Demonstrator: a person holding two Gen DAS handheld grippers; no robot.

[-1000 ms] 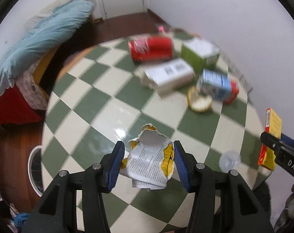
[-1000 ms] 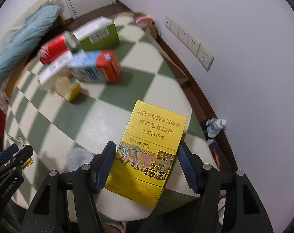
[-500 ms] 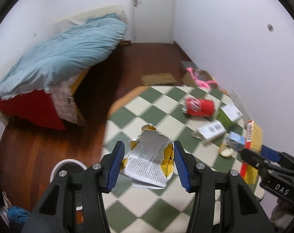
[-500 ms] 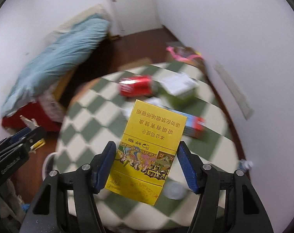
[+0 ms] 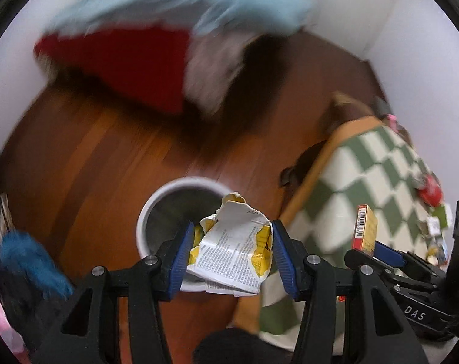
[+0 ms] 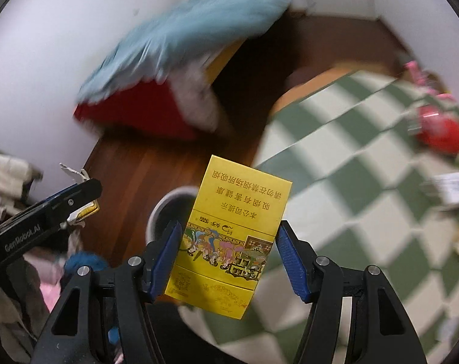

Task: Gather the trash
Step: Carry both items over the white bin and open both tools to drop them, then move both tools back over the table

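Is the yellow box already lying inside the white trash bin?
No. The yellow box is gripped between the pads of the right hand-held gripper, held up in front of the white bin.

"DAS" on right tool (image 5: 381, 250); "GenRobot.AI" on left tool (image 6: 87, 194)

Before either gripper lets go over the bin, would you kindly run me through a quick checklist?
1. Left gripper shut on the crumpled wrapper: ok.
2. Right gripper shut on the yellow box: ok.
3. White bin open, no lid: ok.
4. Wrapper over the bin mouth: ok in the left wrist view, near its edge.
5. Yellow box over the bin mouth: cannot tell; the box hides most of it.
6. Room left in the bin: cannot tell, interior dark.
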